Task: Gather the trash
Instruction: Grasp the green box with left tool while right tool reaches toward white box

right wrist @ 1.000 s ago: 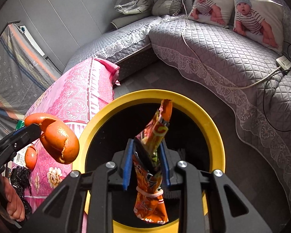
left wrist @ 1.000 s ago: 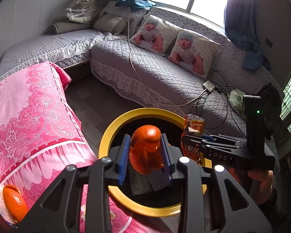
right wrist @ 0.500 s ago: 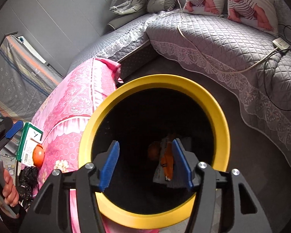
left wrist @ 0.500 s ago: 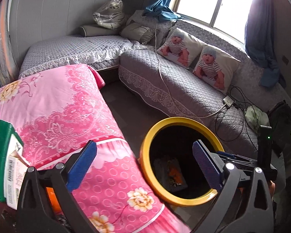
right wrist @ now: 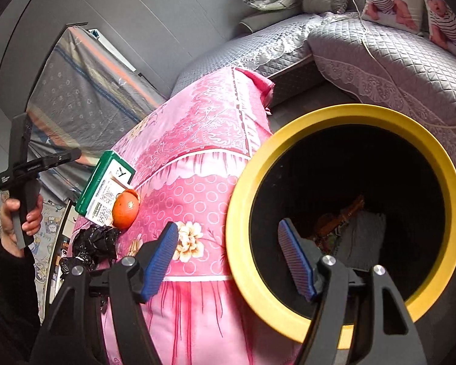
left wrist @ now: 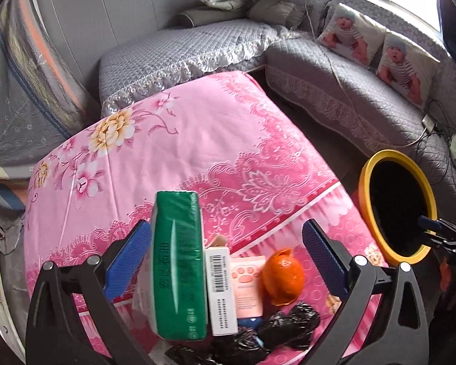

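My left gripper point(left wrist: 228, 261) is open and empty over the near end of the pink table cloth point(left wrist: 182, 140). Between its fingers lie a green packet point(left wrist: 177, 261), a white barcode box point(left wrist: 220, 289), a pink paw-print packet point(left wrist: 247, 283), an orange peel point(left wrist: 284, 276) and a crumpled black bag point(left wrist: 267, 334). My right gripper point(right wrist: 228, 261) is open and empty, straddling the near left rim of the yellow-rimmed black bin point(right wrist: 243, 243). An orange snack wrapper point(right wrist: 343, 216) lies in the bin. The bin also shows in the left wrist view point(left wrist: 366, 182).
A grey quilted corner sofa point(left wrist: 334, 91) with two baby-print cushions point(left wrist: 401, 60) runs along the back, with a white cable point(right wrist: 380, 67) across it. A covered folded panel point(right wrist: 85, 97) leans on the left wall. The left gripper's handle point(right wrist: 21, 176) shows at the left.
Both grippers let go of their trash, orange peel and snack wrapper, into the bin and opened. My left gripper then swung left over the table. My right gripper drew back to the bin's rim.
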`<action>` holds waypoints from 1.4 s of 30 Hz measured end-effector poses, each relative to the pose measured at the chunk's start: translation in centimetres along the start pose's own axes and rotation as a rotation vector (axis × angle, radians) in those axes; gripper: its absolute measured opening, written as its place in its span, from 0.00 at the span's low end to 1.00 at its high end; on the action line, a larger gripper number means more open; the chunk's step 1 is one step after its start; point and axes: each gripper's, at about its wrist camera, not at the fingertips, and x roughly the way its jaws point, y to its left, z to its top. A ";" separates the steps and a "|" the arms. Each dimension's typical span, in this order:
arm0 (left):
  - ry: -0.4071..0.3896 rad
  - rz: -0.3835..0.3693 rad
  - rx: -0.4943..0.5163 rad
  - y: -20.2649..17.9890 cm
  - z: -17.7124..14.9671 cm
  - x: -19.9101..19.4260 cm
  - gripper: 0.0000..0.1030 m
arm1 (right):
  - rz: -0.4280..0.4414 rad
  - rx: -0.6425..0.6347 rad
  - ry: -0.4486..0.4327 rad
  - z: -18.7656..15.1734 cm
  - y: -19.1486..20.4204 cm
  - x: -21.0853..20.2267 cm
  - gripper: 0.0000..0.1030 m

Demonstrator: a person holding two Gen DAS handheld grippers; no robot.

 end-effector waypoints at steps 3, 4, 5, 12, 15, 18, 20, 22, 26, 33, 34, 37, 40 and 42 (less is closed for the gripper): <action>0.066 0.052 0.011 0.7 0.1 2.1 0.92 | 0.001 -0.009 0.009 -0.2 0.1 0.1 0.63; 0.084 0.065 0.005 0.9 0.2 2.7 0.92 | 0.002 -0.010 0.010 -0.2 0.1 0.2 0.63; 0.099 0.064 -0.003 1.1 0.3 3.2 0.92 | 0.001 -0.010 0.008 -0.2 0.1 0.2 0.63; 0.164 0.072 -0.059 2.6 1.4 6.2 0.92 | 0.008 -0.002 0.016 -0.2 -0.5 0.6 0.64; 0.186 0.084 -0.068 3.1 1.8 7.3 0.92 | 0.011 -0.003 0.019 -0.2 -0.5 0.7 0.64; 0.205 0.080 -0.079 3.5 1.9 8.3 0.92 | 0.013 -0.004 0.020 -0.3 -0.4 0.7 0.64; 0.202 0.092 -0.081 3.8 1.9 8.7 0.92 | 0.013 -0.005 0.020 -0.3 -0.3 0.7 0.64; 0.211 0.087 -0.077 4.0 1.8 9.1 0.92 | 0.011 -0.008 0.021 -0.3 -0.2 0.7 0.64; 0.216 0.095 -0.082 4.5 1.5 9.6 0.80 | 0.012 -0.014 0.022 -0.4 0.2 0.6 0.64; 0.228 0.096 -0.061 4.7 0.6 10.4 0.43 | 0.012 -0.039 0.026 -0.3 1.7 0.6 0.64; 0.222 0.083 -0.072 4.9 0.6 10.3 0.42 | 0.011 -0.046 0.027 -0.4 2.0 0.6 0.64; 0.201 0.030 -0.126 6.3 0.5 9.5 0.40 | 0.010 -0.065 0.033 -0.3 2.8 0.6 0.64; 0.166 -0.010 -0.176 7.8 0.2 8.0 0.39 | 0.005 -0.090 0.034 0.0 3.8 0.8 0.64; 0.123 -0.026 -0.193 8.6 0.1 6.4 0.39 | 0.007 -0.105 0.039 0.2 4.7 1.0 0.64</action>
